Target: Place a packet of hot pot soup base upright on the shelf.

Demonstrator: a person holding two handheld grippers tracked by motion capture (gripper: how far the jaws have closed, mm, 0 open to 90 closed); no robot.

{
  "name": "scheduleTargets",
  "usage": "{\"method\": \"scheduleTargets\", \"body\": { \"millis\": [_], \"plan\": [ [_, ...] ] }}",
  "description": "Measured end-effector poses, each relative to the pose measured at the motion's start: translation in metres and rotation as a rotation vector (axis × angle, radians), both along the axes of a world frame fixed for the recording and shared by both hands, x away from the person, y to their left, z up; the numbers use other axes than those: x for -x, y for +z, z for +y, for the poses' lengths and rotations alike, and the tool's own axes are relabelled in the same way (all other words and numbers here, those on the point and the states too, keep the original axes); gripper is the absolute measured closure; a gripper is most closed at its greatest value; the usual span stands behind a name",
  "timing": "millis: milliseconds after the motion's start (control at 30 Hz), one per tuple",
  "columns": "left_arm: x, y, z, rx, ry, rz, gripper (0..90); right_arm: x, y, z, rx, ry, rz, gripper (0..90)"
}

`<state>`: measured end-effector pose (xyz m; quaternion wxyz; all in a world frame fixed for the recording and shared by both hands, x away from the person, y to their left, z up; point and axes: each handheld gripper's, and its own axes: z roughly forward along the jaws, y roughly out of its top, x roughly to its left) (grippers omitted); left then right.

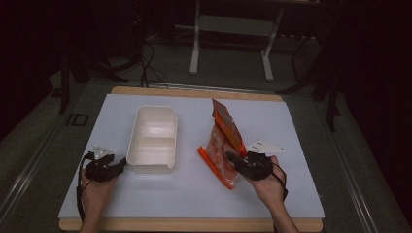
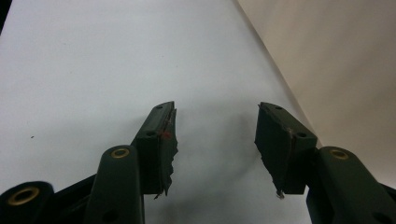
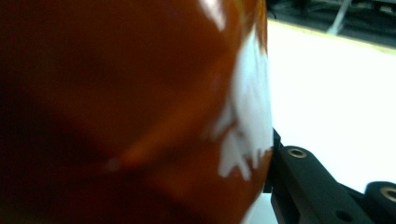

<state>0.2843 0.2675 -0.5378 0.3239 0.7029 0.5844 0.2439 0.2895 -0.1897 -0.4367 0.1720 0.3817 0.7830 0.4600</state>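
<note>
Snack bag (image 1: 224, 141), orange and glossy, stands tilted just right of the white box (image 1: 152, 139), its lower end on the table (image 1: 194, 194) and its top corner raised toward the far edge. Right gripper (image 1: 232, 158) is at the bag's lower half; in the right gripper view the foil (image 3: 130, 107) presses against the one jaw visible, so the jaws appear closed on the bag, partly apart because of its bulk. The other jaw is hidden behind the foil.

Left gripper (image 1: 119, 166) rests just left of the box's near corner, not touching it as far as the high view shows. Its jaws stand well apart with nothing between them; only bare table lies beyond, with the box wall (image 2: 345, 60) to one side.

Box: open, two compartments, both empty.

Progress, as judged: bag gripped and partly lifted, not yet over the box. Remaining: carry it left across the rim, lower it into a compartment, release. Left gripper looks placed to steady the box.
</note>
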Motion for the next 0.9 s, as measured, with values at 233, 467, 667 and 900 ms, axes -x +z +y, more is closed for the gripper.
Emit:
{"method": "scheduleTargets", "body": {
  "millis": [233,467,667,900],
  "plan": [
    [0.000,0.000,0.000,0.001,-0.002,-0.004,48.4,-0.003,0.001,0.019,-0.036,0.034,-0.030,70.7],
    [0.000,0.001,0.001,0.006,0.000,-0.004,48.4,-0.007,0.005,0.039,-0.092,0.048,-0.063,70.8],
    [0.000,0.001,0.000,0.005,-0.002,-0.005,48.4,-0.008,0.009,0.047,-0.114,0.059,-0.094,70.8],
    [0.000,0.001,0.000,0.005,-0.003,-0.005,48.5,-0.010,0.011,0.056,-0.149,0.062,-0.119,70.8]
  ]
}}
